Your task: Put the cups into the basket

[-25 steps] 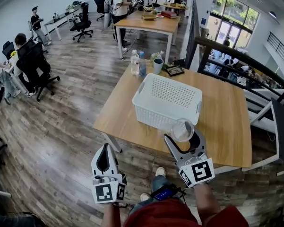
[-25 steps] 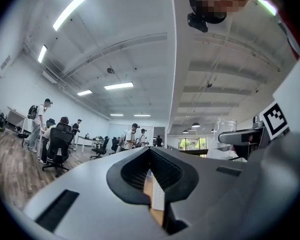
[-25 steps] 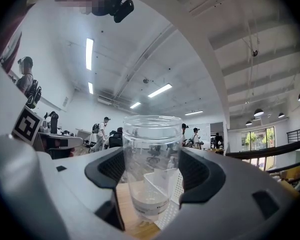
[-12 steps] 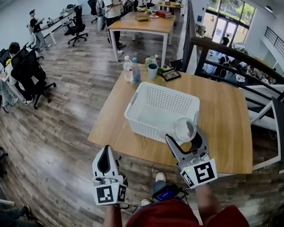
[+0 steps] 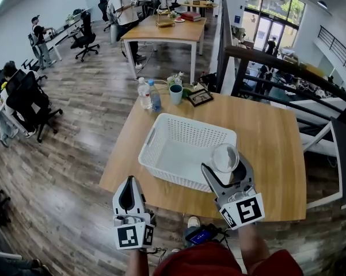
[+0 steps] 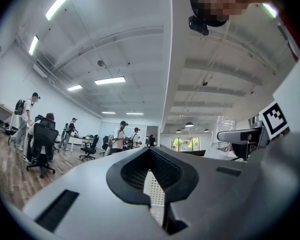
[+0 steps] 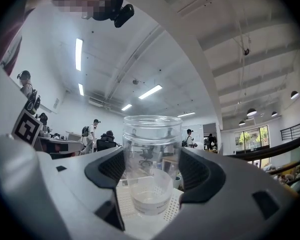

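Note:
A white plastic basket (image 5: 181, 148) sits on the wooden table (image 5: 267, 148), and I see nothing inside it. My right gripper (image 5: 224, 165) is shut on a clear plastic cup (image 5: 225, 157), held upright above the basket's near right corner. In the right gripper view the clear cup (image 7: 151, 159) stands between the two black pads (image 7: 106, 170), with the basket's mesh (image 7: 125, 201) below. My left gripper (image 5: 128, 183) is shut and holds nothing. It hangs off the table's near edge, above the floor. A teal cup (image 5: 176, 94) stands at the table's far edge.
Two water bottles (image 5: 144, 94) and a framed picture (image 5: 197, 97) stand by the teal cup behind the basket. A dark railing (image 5: 276, 62) runs past the table's far right. Another table (image 5: 167, 30), office chairs and several people fill the room at the left and back.
The table and basket have slid down and left in the head view. The right gripper with the cup has gone from the basket's near side to above its near right corner. The left gripper stays put.

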Demonstrator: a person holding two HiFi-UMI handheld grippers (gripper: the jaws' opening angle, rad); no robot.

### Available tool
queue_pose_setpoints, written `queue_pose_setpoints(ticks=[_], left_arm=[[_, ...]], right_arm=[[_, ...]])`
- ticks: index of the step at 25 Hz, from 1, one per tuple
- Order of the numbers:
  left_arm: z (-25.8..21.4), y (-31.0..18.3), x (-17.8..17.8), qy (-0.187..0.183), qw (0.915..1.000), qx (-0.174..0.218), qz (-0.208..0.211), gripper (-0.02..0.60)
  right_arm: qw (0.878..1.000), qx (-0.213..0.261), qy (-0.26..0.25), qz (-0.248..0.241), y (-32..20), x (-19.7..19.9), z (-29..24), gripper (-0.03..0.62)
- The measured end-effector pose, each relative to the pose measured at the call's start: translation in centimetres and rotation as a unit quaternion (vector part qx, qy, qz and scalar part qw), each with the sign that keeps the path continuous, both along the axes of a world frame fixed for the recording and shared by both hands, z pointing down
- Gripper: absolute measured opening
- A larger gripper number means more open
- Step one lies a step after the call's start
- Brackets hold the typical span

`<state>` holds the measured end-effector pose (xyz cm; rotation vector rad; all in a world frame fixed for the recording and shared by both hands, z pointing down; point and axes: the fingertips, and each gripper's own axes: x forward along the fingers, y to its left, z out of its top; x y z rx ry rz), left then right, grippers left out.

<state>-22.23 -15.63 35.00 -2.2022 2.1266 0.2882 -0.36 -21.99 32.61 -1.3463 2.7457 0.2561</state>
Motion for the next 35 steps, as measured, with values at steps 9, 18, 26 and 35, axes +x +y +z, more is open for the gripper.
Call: queue_pose_setpoints(ticks=[9, 18, 26, 35], left_arm=[[-0.5, -5.6, 3.8, -0.012, 0.9998, -0.010, 0.014, 0.000], [-0.1, -8.2, 4.3, -0.014, 0.9997, -0.016, 0.015, 0.000], [0.5, -9.9, 2.7, -0.017, 0.9988, -0.017, 0.044, 0.000], [0.4, -10.5, 0.5, -0.005, 0.9984, -0.013, 0.054, 0.000]], right_arm=[[1.000, -0.008, -0.013, 0.009, -4.7, 3.6, 0.2, 0.328], [1.000, -0.015, -0.014, 0.002, -7.3, 3.8, 0.8, 0.328], [1.000, -0.020, 0.001, 0.021, -8.1, 1.5, 1.3, 0.328], [0.999, -0.022, 0.017, 0.025, -8.5, -1.1, 1.5, 0.328]])
